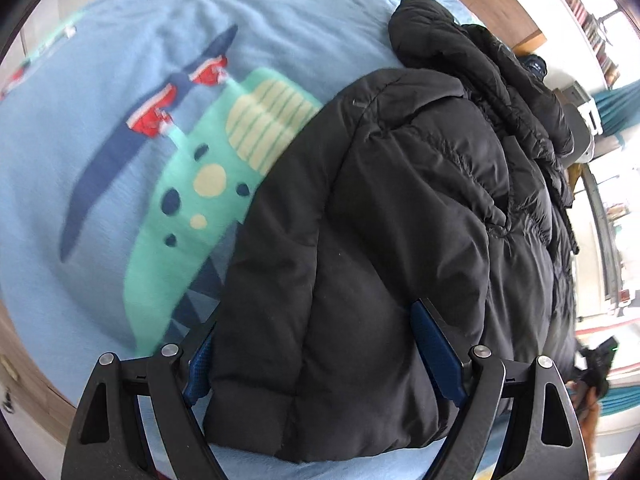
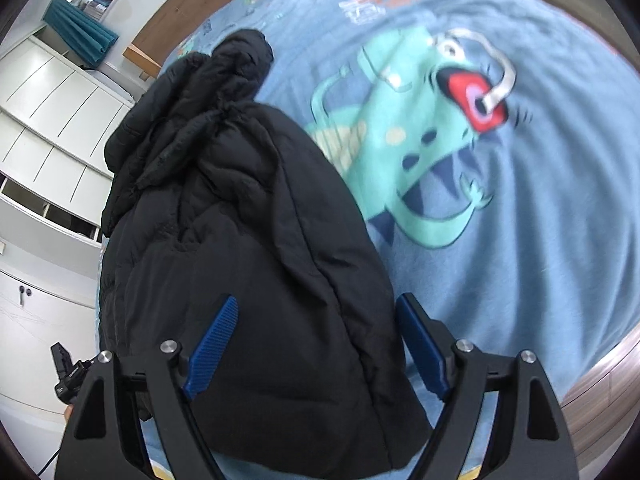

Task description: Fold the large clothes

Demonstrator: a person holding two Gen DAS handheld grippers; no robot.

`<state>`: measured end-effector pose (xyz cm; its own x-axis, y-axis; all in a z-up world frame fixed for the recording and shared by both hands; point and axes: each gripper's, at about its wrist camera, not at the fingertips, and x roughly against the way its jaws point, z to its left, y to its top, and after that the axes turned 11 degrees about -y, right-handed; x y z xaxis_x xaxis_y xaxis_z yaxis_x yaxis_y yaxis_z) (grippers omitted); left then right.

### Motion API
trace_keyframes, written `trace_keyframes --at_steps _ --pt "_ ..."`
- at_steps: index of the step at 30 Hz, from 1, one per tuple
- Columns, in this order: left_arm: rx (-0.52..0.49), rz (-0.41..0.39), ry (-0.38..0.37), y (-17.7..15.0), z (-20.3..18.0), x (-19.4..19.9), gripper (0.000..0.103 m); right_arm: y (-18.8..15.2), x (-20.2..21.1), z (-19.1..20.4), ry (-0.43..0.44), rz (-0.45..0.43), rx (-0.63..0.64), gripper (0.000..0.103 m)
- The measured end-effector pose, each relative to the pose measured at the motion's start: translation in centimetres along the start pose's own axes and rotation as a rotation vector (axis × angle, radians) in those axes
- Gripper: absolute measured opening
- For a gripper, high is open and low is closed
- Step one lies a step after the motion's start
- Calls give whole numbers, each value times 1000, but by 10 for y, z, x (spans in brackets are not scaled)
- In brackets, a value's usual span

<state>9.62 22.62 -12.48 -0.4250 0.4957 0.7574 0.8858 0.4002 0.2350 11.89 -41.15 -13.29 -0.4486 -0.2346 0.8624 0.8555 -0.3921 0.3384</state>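
Padding makes this black puffer jacket [image 1: 360,220] bulky but light, I judge: soft, springy, with a slick shell that could slide out of a shallow pinch. It lies bunched on the dinosaur-print blue bedspread [image 1: 100,200], its near hem reaching between my fingers. My left gripper [image 1: 320,356] is spread wide, blue pads either side of the hem, squeezing nothing. My right gripper [image 2: 316,344] is likewise spread over the hem. I would bite deep at a stitched seam or hem edge.
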Motion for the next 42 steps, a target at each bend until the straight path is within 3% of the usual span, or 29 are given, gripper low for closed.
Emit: trace_keyframes --at_steps 5,8,13,18,20,22,24,32,37,42 --pt "20 37 -82 -7 0 -13 86 -10 -14 -1 89 58 -28 83" --pt "-4 46 -94 -10 -4 -15 85 -14 -16 -1 117 81 -25 83" --pt "-29 42 -111 -12 -11 -10 66 -19 -15 0 134 117 -27 83" --pt "-45 41 -106 -18 -14 -8 60 -27 -14 10 163 144 0 82" --pt "-53 42 -106 -20 -17 -8 58 -31 -15 16 148 142 19 77" --pt "-57 42 -109 -20 -17 -8 54 -33 -14 16 148 133 4 58" --pt "-60 43 -110 -22 -18 -7 53 -34 -13 14 155 125 -17 48" --pt "-70 38 -99 -28 -18 -4 40 -38 -11 12 124 90 -39 34" --pt "-74 29 -143 -32 -21 -1 19 -38 -10 20 92 73 -28 27" --pt "-82 20 -166 -32 -27 7 14 -37 -6 29 92 52 -6 22"
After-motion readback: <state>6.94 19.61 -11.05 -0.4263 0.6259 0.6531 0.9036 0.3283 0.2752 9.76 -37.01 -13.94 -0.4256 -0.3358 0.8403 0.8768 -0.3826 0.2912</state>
